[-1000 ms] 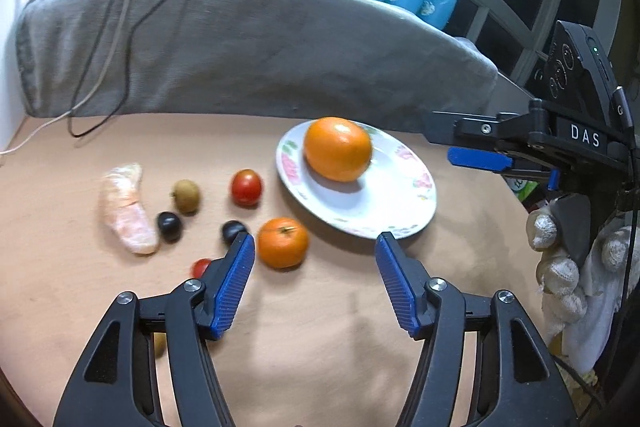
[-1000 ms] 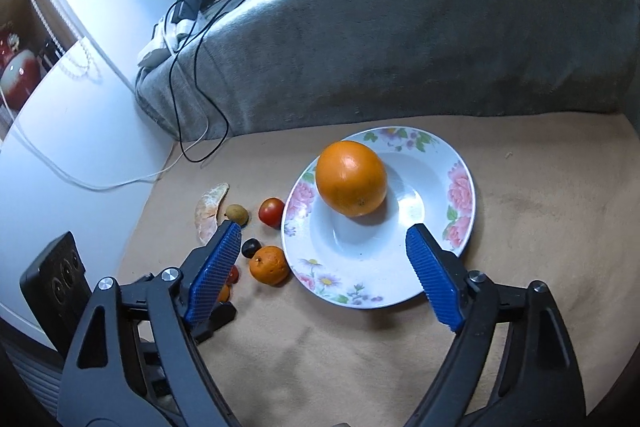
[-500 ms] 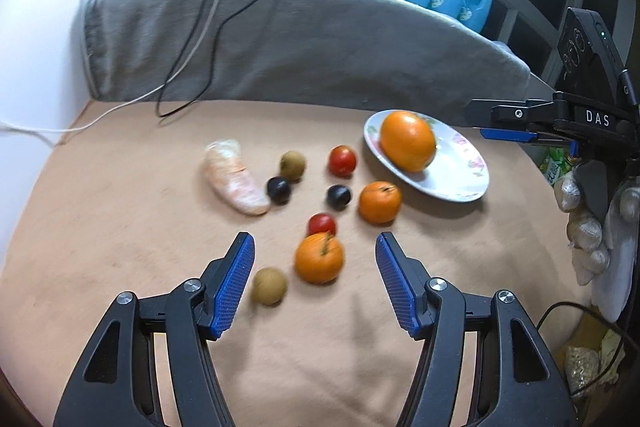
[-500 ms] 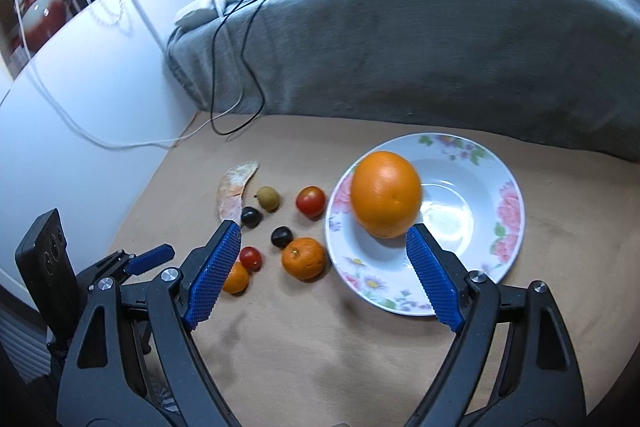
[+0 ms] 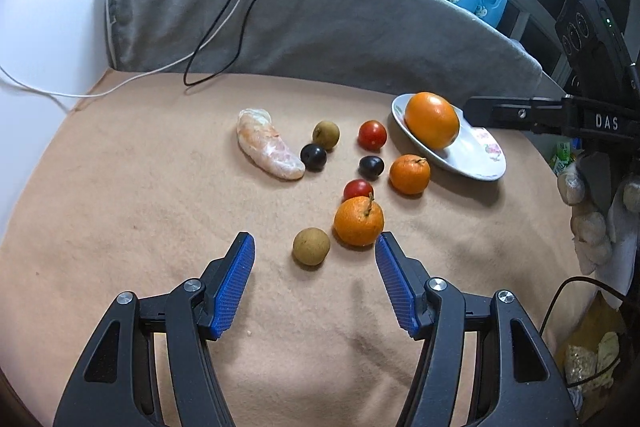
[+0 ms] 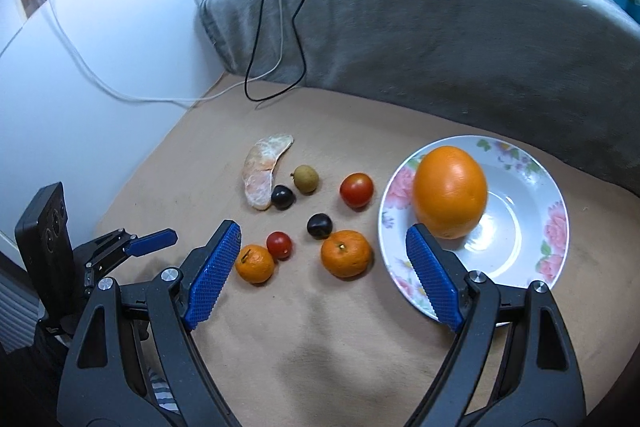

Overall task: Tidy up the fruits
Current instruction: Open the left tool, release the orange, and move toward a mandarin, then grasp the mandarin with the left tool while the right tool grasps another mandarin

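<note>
Approach step: left gripper (image 5: pixel 315 277) and right gripper (image 6: pixel 322 277), both apart and empty, near fruit; next, straddle the tangerine (image 5: pixel 359 221) (likely), then squeeze.

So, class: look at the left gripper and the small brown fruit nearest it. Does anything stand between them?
Nothing visible does. The left gripper is open, with bare blanket between its fingertips and the small brown fruit. The mandarin sits beside that fruit, off to one side.
</note>
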`<move>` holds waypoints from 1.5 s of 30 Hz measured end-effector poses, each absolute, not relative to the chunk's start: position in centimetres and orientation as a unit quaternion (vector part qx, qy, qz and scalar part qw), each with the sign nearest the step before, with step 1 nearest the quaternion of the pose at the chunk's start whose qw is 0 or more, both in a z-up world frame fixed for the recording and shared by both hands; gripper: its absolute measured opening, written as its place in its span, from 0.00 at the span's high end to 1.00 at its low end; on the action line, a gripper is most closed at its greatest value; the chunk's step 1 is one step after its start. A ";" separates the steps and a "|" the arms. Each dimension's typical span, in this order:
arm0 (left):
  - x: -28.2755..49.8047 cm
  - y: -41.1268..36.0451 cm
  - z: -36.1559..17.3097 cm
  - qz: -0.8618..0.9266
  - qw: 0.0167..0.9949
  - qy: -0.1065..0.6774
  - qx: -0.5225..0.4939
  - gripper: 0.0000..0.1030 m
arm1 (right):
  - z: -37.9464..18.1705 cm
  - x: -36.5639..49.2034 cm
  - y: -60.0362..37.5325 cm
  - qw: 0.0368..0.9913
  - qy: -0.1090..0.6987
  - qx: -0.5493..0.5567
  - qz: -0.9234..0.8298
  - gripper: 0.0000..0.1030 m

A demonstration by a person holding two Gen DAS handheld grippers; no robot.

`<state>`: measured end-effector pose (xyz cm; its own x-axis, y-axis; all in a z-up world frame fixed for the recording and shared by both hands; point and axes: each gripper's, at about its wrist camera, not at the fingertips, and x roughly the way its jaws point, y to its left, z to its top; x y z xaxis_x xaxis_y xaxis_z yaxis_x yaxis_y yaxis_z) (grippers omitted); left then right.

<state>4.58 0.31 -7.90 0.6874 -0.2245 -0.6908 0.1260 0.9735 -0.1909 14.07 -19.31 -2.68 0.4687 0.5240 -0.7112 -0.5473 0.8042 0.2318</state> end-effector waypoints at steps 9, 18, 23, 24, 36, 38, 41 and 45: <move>4.8 -0.4 -8.2 -0.111 0.915 0.385 -0.045 0.43 | -4.7 13.1 -18.2 0.851 0.429 -0.036 0.301 0.24; 5.5 -2.0 -8.1 -0.139 0.912 0.385 -0.009 0.49 | -7.0 12.3 -18.0 0.853 0.444 -0.029 0.272 0.34; 6.1 -2.7 -8.3 -0.155 0.908 0.390 0.004 0.52 | -7.8 12.6 -18.2 0.850 0.454 -0.007 0.266 0.39; 6.2 -2.8 -8.4 -0.156 0.907 0.391 0.005 0.53 | -7.9 12.7 -18.3 0.850 0.455 0.001 0.264 0.39; 7.2 -4.3 -8.7 -0.180 0.900 0.396 0.041 0.57 | -8.8 13.4 -18.2 0.852 0.464 0.024 0.242 0.43; 7.3 -4.5 -8.7 -0.182 0.900 0.394 0.052 0.57 | -8.9 13.6 -18.1 0.852 0.465 0.028 0.239 0.45; 7.7 -4.7 -8.9 -0.181 0.898 0.397 0.064 0.57 | -9.2 14.0 -17.9 0.850 0.469 0.031 0.238 0.45; 8.3 -4.9 -9.3 -0.179 0.895 0.402 0.075 0.58 | -9.5 14.3 -17.7 0.849 0.471 0.032 0.237 0.45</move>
